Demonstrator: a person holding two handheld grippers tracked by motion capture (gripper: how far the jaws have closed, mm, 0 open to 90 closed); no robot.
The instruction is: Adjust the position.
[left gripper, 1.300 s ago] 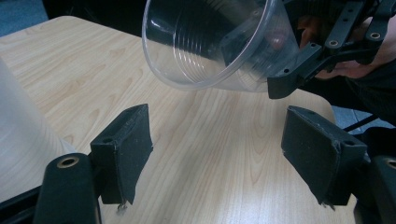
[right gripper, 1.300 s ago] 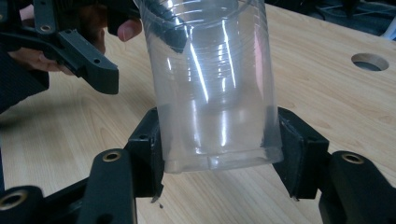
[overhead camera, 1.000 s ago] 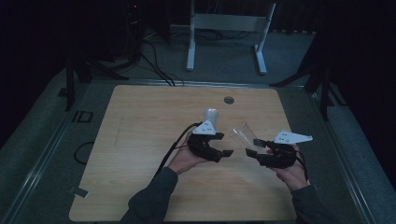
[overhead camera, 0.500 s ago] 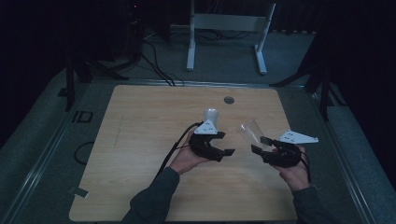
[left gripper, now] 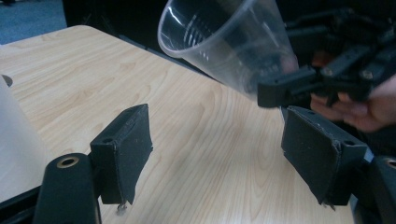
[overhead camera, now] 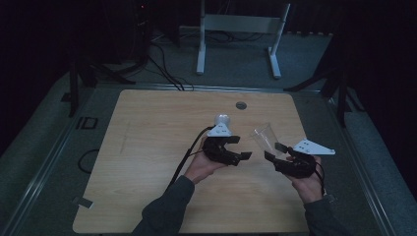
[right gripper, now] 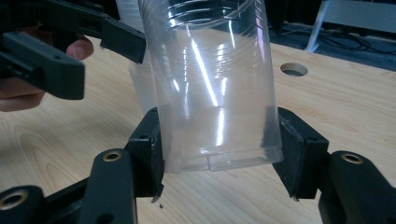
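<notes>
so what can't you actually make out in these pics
- Clear cup: its rim is cut off by the top edge of the right gripper view, where the right tongs clamp its base.
- White thing by the left tongs: too small in the high view, cropped at the left gripper view's edge.
- Floor around the table: too dark.
</notes>
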